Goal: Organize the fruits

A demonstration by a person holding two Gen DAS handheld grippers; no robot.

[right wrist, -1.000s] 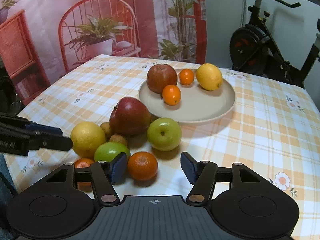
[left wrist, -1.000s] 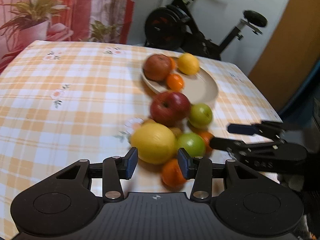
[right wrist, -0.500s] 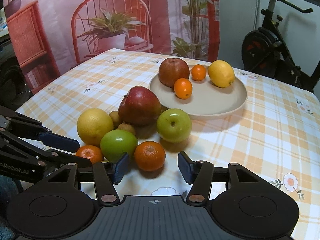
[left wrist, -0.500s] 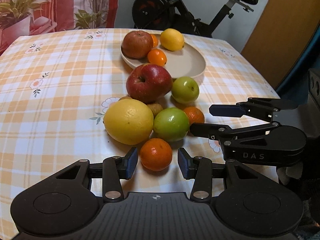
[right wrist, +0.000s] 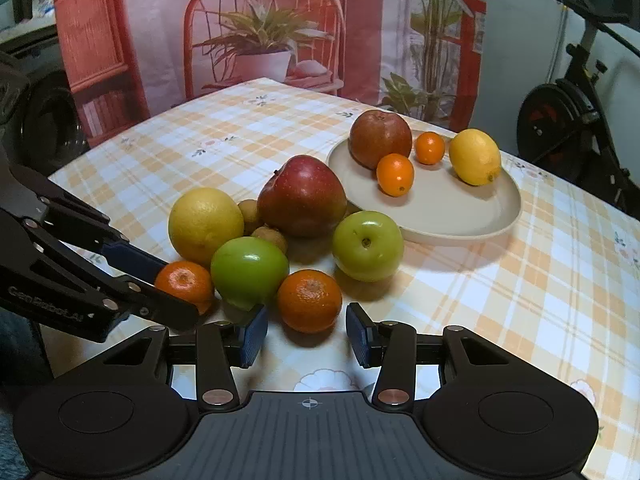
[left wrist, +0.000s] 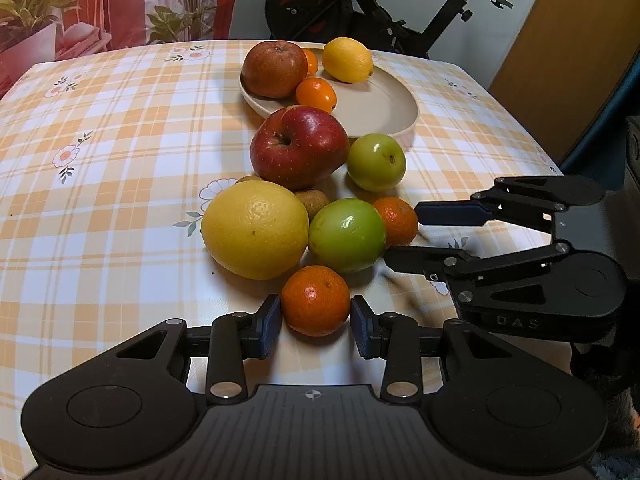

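Change since a second ago: both grippers' jaws have narrowed and are closing; the left gripper (left wrist: 316, 320) has come down to the near edge of the fruit pile.

Landmark: beige plate (right wrist: 472, 216), round, matte, shallow-rimmed, on a checked orange-and-white tablecloth (left wrist: 100, 152) with printed flowers.

On the plate: a dull russet apple (right wrist: 380, 138), a smooth yellow lemon (right wrist: 475, 156), two small glossy oranges.

Just in front of the plate: a shiny red apple (left wrist: 298, 146) and a green apple (right wrist: 367, 245); nearer still, a pebbled yellow citrus (left wrist: 255, 229), a second green apple (left wrist: 346, 234), small brown fruits between them.

Left gripper: blue ribbed pads touch, or all but touch, both sides of the nearest mandarin (left wrist: 315, 300).

Right gripper (right wrist: 303, 330): fingers spread either side of another mandarin (right wrist: 309, 300), gaps visible, pads not yet touching.
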